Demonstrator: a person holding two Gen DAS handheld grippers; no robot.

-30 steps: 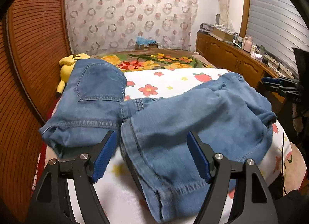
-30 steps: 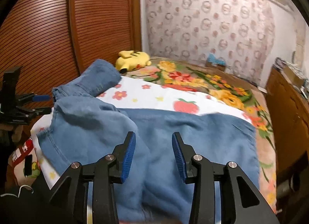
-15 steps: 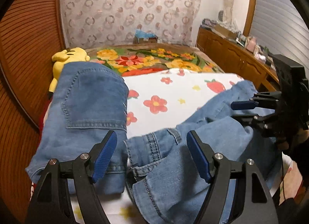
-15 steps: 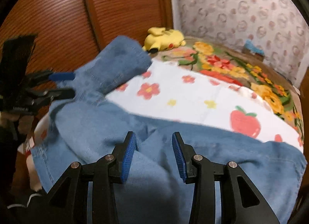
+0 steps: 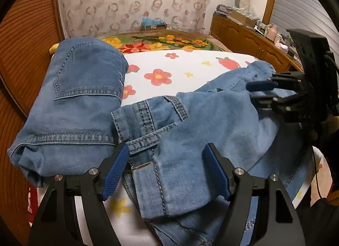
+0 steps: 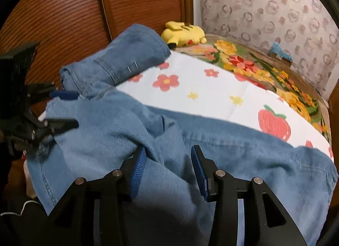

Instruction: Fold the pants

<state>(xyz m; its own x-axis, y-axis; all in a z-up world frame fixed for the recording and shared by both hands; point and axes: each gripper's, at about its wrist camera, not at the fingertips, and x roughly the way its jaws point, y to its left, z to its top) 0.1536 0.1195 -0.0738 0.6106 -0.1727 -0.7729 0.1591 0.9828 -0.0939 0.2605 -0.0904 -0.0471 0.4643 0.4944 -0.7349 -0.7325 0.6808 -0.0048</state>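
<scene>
Yellow plush toy (image 6: pixel 183 34) lies beside wooden doors (image 6: pixel 84 12) (ribbed).

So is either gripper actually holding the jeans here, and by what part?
Neither. The left gripper straddles the jeans at the waistband, the right gripper a raised fold mid-fabric; both sets of pads stand clear of the denim.

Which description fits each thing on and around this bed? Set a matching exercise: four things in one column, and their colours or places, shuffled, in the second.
Column one:
1. pants
2. plush toy
3. white sheet
4. left tongs

Column two:
A. yellow, lying by the wooden wall
B. printed with red flowers and strawberries
C. blue denim, rumpled across the bed
D. open, blue pads on either side of the waistband

Pairs: 1-C, 2-A, 3-B, 4-D
</scene>
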